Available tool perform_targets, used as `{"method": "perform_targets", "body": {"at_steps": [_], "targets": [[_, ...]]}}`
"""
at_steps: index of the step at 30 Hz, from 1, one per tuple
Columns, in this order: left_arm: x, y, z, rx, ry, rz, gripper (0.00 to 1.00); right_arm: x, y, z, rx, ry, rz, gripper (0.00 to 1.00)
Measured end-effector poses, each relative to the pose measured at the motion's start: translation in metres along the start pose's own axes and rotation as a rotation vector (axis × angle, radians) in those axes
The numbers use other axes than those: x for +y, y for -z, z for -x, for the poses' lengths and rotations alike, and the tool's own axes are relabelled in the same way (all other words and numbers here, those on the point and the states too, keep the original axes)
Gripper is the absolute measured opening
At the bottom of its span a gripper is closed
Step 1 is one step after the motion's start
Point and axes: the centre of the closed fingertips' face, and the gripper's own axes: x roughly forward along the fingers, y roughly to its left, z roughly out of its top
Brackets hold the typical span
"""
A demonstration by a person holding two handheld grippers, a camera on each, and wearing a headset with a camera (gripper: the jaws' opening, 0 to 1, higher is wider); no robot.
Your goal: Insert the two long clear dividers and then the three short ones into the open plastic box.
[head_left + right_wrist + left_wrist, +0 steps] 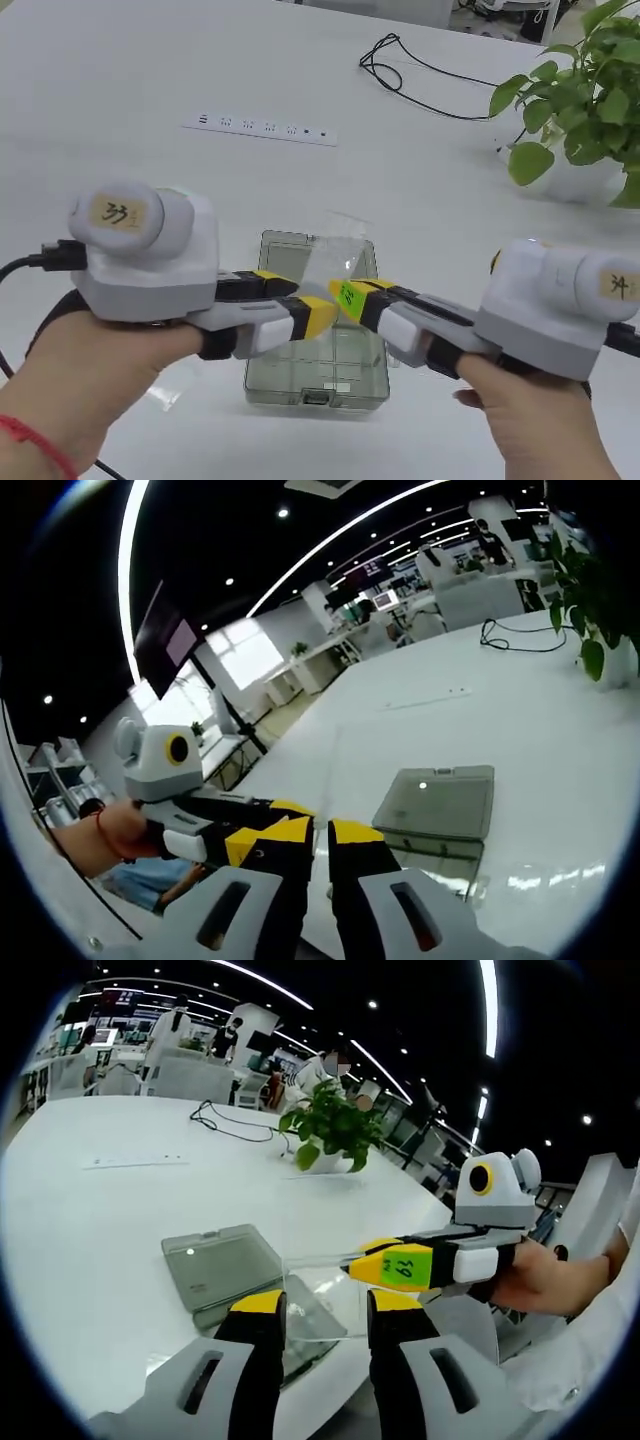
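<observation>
The open clear plastic box [262,386] lies on the white table below both grippers, its lid [290,250] folded back on the far side. A clear divider [335,262] is held in the air over it. My right gripper [352,295] comes in from the right, shut on the divider's edge. My left gripper [298,298] comes in from the left with its jaws apart. In the left gripper view the divider [322,1295] sits between the left gripper's [327,1305] spread jaws, pinched by the right gripper [395,1265]. In the right gripper view, the right gripper [320,835] has its jaws together above the box [440,802].
A white power strip [262,128] lies further back on the table. A black cable [420,80] loops at the far side. A potted plant [580,110] stands at the right. Loose clear pieces [165,388] lie left of the box.
</observation>
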Motion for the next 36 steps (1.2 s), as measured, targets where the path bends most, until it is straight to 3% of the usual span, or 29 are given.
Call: {"method": "perform_targets", "body": {"at_steps": [20,29,36], "targets": [[-0.002,0.003,0.001,-0.002,0.022,-0.03,0.35,0.0,0.0,-0.003,0.028,0.014,0.0,0.06],[0.003,0.007,0.008,-0.002,0.032,-0.079,0.44,-0.004,-0.006,0.002,0.021,0.033,-0.001,0.06],[0.014,0.013,0.015,0.016,0.028,-0.129,0.5,-0.013,-0.006,0.006,0.032,0.061,-0.001,0.06]]}}
